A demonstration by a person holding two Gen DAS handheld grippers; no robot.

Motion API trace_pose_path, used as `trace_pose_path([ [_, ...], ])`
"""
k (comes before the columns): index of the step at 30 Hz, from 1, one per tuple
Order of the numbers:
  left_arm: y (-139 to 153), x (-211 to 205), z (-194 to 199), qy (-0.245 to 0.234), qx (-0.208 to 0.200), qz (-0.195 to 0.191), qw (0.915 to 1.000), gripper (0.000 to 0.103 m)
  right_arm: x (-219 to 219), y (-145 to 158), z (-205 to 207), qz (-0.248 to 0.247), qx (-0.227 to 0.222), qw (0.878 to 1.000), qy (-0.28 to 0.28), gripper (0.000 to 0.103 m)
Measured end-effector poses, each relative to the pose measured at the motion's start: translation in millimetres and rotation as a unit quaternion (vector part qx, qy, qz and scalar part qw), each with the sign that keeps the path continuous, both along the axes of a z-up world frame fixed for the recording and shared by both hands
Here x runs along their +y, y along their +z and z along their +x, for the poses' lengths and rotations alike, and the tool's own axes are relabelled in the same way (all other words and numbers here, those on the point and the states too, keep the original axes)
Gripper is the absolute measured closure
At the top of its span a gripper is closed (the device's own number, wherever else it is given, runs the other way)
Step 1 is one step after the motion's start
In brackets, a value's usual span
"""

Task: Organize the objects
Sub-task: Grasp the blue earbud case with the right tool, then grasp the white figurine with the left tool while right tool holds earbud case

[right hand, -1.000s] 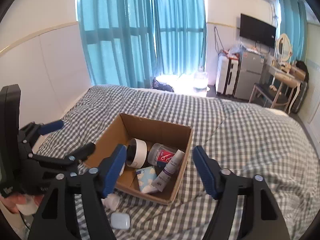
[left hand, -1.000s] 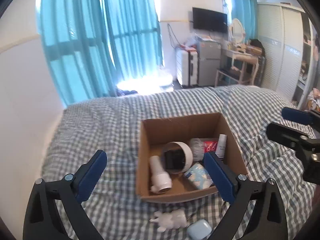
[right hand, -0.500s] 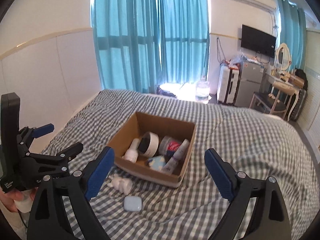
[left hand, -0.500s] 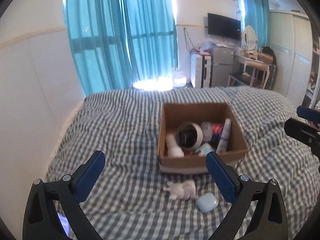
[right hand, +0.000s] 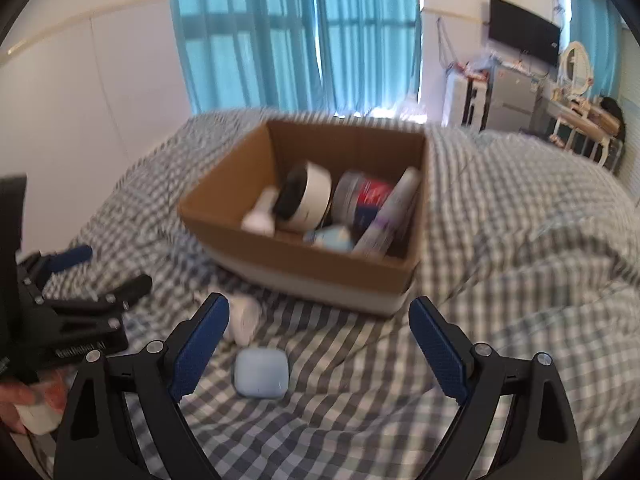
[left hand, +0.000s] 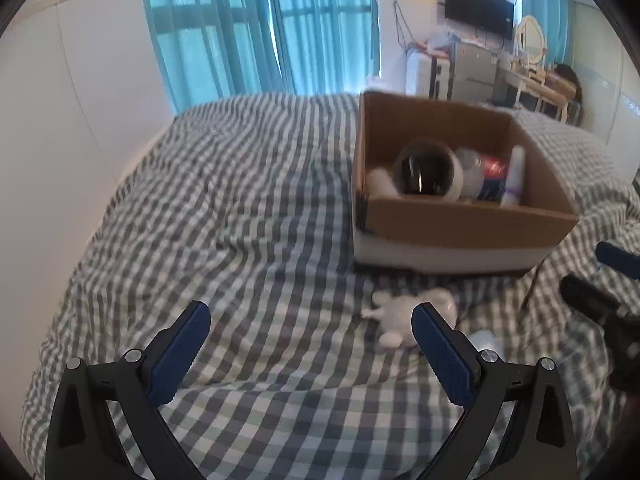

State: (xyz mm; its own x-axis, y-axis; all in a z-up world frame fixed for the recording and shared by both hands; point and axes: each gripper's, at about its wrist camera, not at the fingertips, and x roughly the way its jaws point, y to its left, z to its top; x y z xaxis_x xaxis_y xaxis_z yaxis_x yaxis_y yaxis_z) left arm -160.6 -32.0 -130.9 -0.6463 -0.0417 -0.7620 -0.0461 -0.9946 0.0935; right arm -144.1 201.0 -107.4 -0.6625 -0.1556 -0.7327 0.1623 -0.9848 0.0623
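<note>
A cardboard box (left hand: pixel 460 220) (right hand: pixel 320 260) sits on the checked bed and holds a white round camera (right hand: pixel 306 198), a white bottle (right hand: pixel 260 216), a red-labelled jar (right hand: pixel 366 196), a tube (right hand: pixel 394 212) and a blue packet (right hand: pixel 332 238). In front of the box lie a white toy figure (left hand: pixel 404 312) (right hand: pixel 244 316) and a pale blue case (right hand: pixel 261 374) (left hand: pixel 486 340). My left gripper (left hand: pixel 316 344) is open and empty, low over the bed, left of the toy. My right gripper (right hand: pixel 320 344) is open and empty, with the blue case between its fingers' line.
The checked bedspread (left hand: pixel 220 208) covers the whole bed. A white wall (left hand: pixel 60 120) runs along the left. Blue curtains (right hand: pixel 300 32), a fridge, a TV and a dressing table stand beyond the bed's far end.
Both grippers have dropped lower and closer to the bed and the box. The toy and the blue case now lie just ahead of the fingers. Both stay open.
</note>
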Motion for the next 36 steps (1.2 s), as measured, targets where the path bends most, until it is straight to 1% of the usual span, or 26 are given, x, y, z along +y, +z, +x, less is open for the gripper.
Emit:
trace_pose_path([
  [4, -17.6, -1.2, -4.0, 0.002, -0.031, -0.006, 0.9995, 0.000, -13.6, -40.9, -8.8, 0.009, -0.051, 0.998, 0.024, 0.011],
  [6, -22.7, -1.7, -4.1, 0.002, -0.039, -0.007, 0.9992, 0.000, -18.7, -52.2, -11.8, 0.016, -0.064, 0.997, 0.031, 0.011],
  [8, -25.3, -2.2, -4.6, 0.001, -0.044, -0.006, 0.9990, 0.000, -22.1, -58.8, -16.3, 0.023, -0.072, 0.996, 0.037, 0.012],
  [11, -30.4, -4.3, -7.9, 0.007, -0.057, -0.005, 0.9983, 0.000, -25.2, -62.8, -21.0, 0.017, -0.078, 0.996, 0.047, 0.019],
  [14, -34.7, -5.9, -11.5, 0.011, -0.067, 0.001, 0.9977, 0.000, -32.3, -71.2, -22.8, 0.024, -0.090, 0.994, 0.059, 0.028],
  [16, -37.4, -6.7, -11.2, 0.012, -0.072, 0.004, 0.9973, 0.000, -39.3, -78.2, -24.2, 0.025, -0.103, 0.992, 0.072, 0.037],
  [18, -38.5, -6.4, -11.8, 0.011, -0.075, 0.003, 0.9971, 0.000, -43.9, -81.5, -24.6, 0.027, -0.108, 0.991, 0.079, 0.037],
  [23, -40.8, -5.1, -14.8, 0.011, -0.082, 0.000, 0.9966, 0.000, -54.7, -94.7, -26.8, 0.052, -0.125, 0.987, 0.092, 0.038],
  [24, -40.9, -5.2, -15.1, 0.011, -0.083, 0.000, 0.9965, 0.000, -55.8, -96.2, -26.1, 0.056, -0.126, 0.986, 0.093, 0.040],
  [25, -40.7, -5.4, -15.4, 0.012, -0.083, 0.001, 0.9965, 0.000, -56.3, -96.7, -25.5, 0.057, -0.125, 0.986, 0.094, 0.049],
  [26, -40.4, -5.4, -15.3, 0.012, -0.083, 0.001, 0.9964, 0.000, -55.4, -95.5, -24.7, 0.058, -0.121, 0.987, 0.092, 0.052],
  [31, -37.7, -0.7, -14.6, 0.003, -0.080, -0.008, 0.9967, 0.000, -37.4, -76.2, -18.3, 0.029, -0.105, 0.991, 0.072, 0.052],
  [34, -33.0, 14.5, -16.8, -0.022, -0.074, -0.023, 0.9967, 0.000, -23.7, -59.1, -15.7, 0.039, -0.080, 0.994, 0.057, 0.052],
  [36, -30.4, 27.1, -20.6, -0.039, -0.073, -0.022, 0.9963, 0.000, -13.3, -48.6, -15.7, 0.040, -0.065, 0.996, 0.047, 0.052],
])
